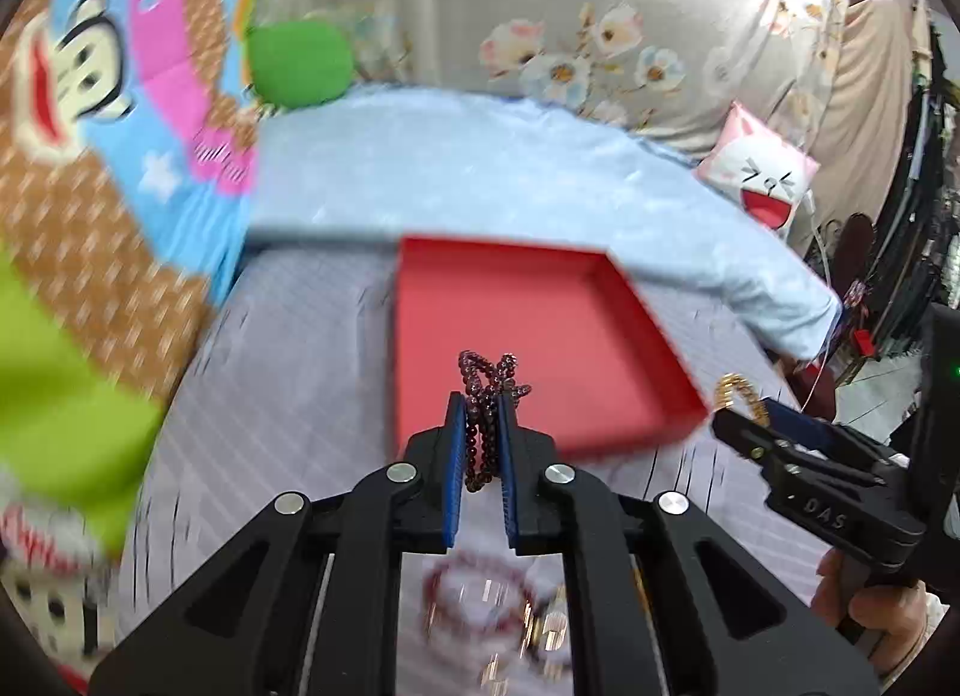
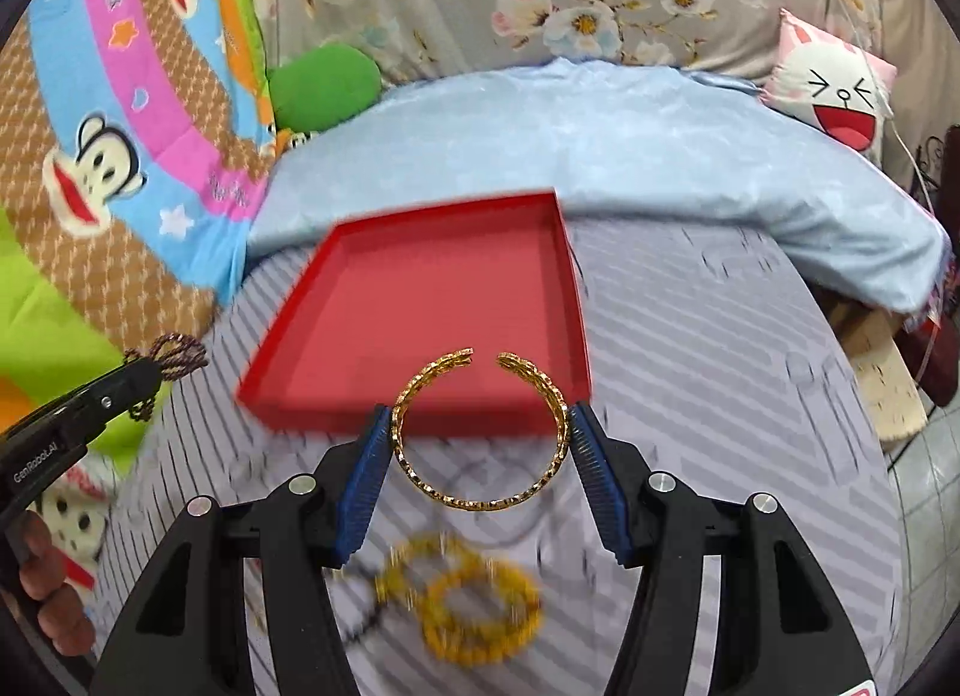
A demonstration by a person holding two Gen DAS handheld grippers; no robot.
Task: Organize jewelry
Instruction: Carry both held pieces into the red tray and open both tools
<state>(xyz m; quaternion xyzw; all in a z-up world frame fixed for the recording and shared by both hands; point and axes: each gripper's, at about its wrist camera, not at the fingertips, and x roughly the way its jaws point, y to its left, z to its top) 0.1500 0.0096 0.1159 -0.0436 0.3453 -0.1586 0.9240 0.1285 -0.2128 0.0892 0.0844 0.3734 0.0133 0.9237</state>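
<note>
My left gripper (image 1: 482, 405) is shut on a dark red beaded bracelet (image 1: 487, 396), held above the striped bedsheet just before the near edge of a shallow red tray (image 1: 540, 306). My right gripper (image 2: 480, 426) is shut on an open gold bangle (image 2: 480, 432), held in the air before the same red tray (image 2: 432, 300). The right gripper with the bangle (image 1: 741, 393) shows at the right of the left wrist view. The left gripper with the red beads (image 2: 174, 357) shows at the left of the right wrist view.
On the striped sheet below lie a red bead bracelet (image 1: 474, 594), a yellow bead bracelet (image 2: 474, 606) and a dark cord (image 2: 360, 618), all blurred. A light blue pillow (image 2: 600, 138) lies behind the tray, with a green cushion (image 2: 324, 84), a white cartoon cushion (image 2: 840, 90) and a monkey-print blanket (image 2: 120, 126).
</note>
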